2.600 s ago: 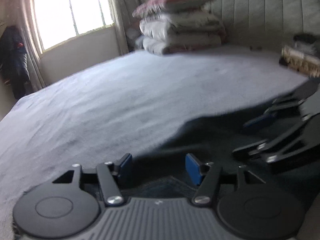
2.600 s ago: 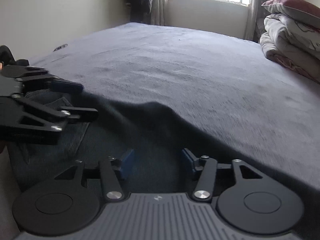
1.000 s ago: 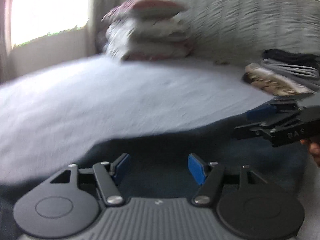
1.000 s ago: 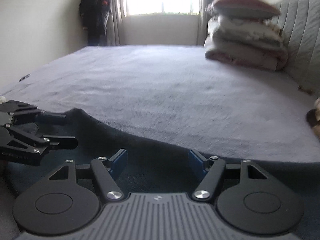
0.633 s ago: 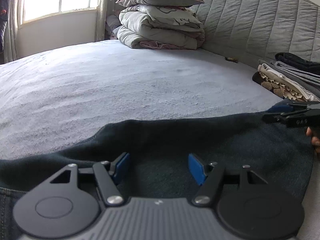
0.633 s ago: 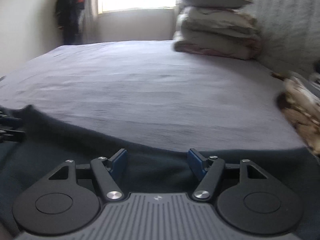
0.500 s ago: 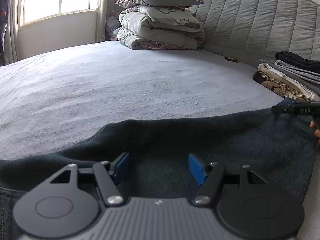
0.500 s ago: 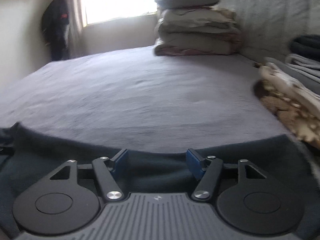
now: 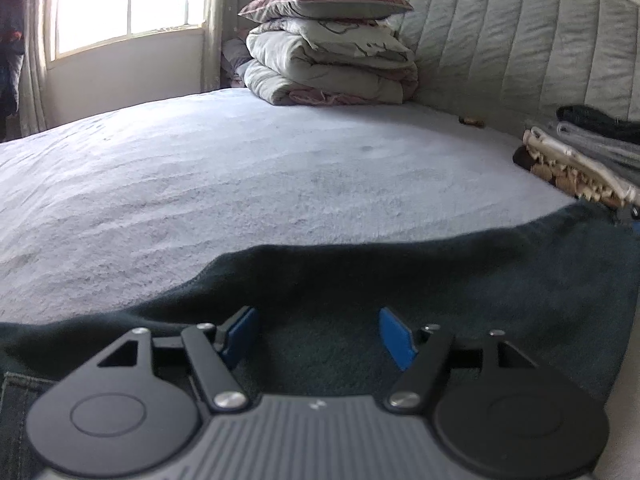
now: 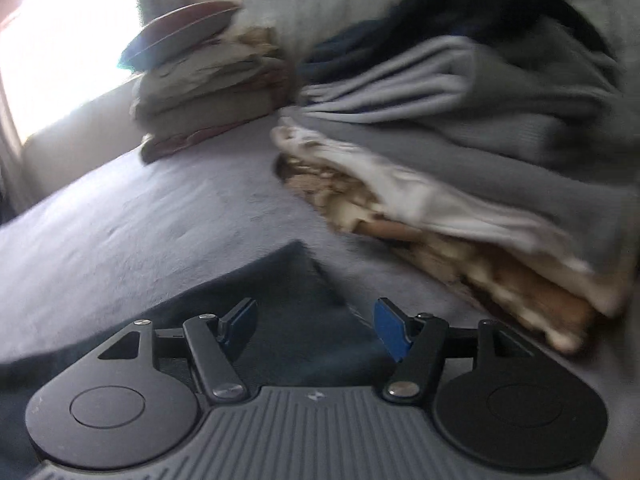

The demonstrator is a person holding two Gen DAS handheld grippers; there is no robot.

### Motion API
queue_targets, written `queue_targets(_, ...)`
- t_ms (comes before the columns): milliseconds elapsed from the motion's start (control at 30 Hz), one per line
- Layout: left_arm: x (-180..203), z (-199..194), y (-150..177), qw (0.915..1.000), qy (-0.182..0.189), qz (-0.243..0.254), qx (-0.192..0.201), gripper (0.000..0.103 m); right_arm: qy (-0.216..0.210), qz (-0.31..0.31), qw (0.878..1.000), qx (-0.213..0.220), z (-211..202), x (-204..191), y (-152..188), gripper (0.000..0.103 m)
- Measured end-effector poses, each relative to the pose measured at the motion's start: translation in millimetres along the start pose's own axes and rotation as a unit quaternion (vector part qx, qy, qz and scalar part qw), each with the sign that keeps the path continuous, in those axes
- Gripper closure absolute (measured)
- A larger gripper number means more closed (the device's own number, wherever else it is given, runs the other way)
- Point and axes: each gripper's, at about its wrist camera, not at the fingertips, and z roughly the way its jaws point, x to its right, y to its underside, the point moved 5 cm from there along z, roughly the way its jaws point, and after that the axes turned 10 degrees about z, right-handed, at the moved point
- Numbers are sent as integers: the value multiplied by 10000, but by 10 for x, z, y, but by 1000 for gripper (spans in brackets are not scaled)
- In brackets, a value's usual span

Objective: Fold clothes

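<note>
A dark navy, soft fleece-like garment (image 9: 460, 300) lies spread flat along the near edge of the pale grey plush-covered bed (image 9: 280, 184), its right corner reaching almost to the stack of folded grey, white and tan clothes (image 10: 460, 168) at the bed's right edge. The left hand-held gripper (image 9: 316, 334) hangs over the cloth with jaws wide and nothing between them, and the right hand-held gripper (image 10: 314, 330), also wide and empty, sits over that right corner. The fabric looks limp, light and thick, so it should drape and sag when lifted; I judge it best pinched at corners or hem edges.
</note>
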Motion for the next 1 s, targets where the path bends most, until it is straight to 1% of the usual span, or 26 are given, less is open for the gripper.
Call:
queue_targets(67, 9, -66, -32, 9999, 23, -33, 113, 33, -17, 417, 9991, -105, -120, 116, -12, 36)
queue_targets(167, 64, -160, -64, 9997, 78, 20, 236, 33, -252, 1116, 9927, -379, -233, 231, 56, 36)
queue_targets(233, 98, -211, -61, 9996, 117, 53, 270, 33, -409, 1665, 9832, -623, -268, 296, 140, 41)
queue_targets(300, 113, -262, -50, 9995, 139, 36, 293, 33, -557, 2131, 9720, -823, -281, 332, 235, 43)
queue_targets(333, 113, -286, -43, 9994, 164, -13, 310, 33, -609, 2308, 9669, -898, -285, 342, 281, 44)
queue_targets(400, 111, -333, -29, 9991, 213, -112, 346, 33, -690, 2497, 9610, -973, -299, 334, 362, 46)
queue_targets(467, 116, -377, -17, 9984, 313, -226, 417, 33, -768, 2593, 9576, -996, -299, 302, 420, 47)
queue_targets(567, 180, -422, 15, 9958, 671, -346, 521, 33, -768, 2599, 9583, -910, -258, 256, 468, 50)
queue_targets(633, 267, -418, 61, 9948, 829, -330, 490, 34, -701, 2550, 9609, -817, -216, 236, 497, 60)
queue_targets(700, 406, -425, 106, 9926, 1069, -254, 511, 35, -605, 2447, 9653, -677, -179, 226, 530, 66)
queue_targets(767, 604, -464, 131, 9888, 1373, 7, 586, 35, -583, 2417, 9672, -518, -169, 213, 552, 67)
queue_targets(867, 921, -503, 166, 9805, 1822, 367, 644, 35, -541, 2320, 9705, -361, -194, 207, 565, 74)
queue_targets(933, 1088, -475, 198, 9765, 2015, 520, 562, 35, -564, 2240, 9725, -293, -203, 192, 546, 82)
queue_targets(1000, 1246, -441, 237, 9729, 2158, 693, 466, 34, -600, 2102, 9756, -190, -225, 146, 504, 83)
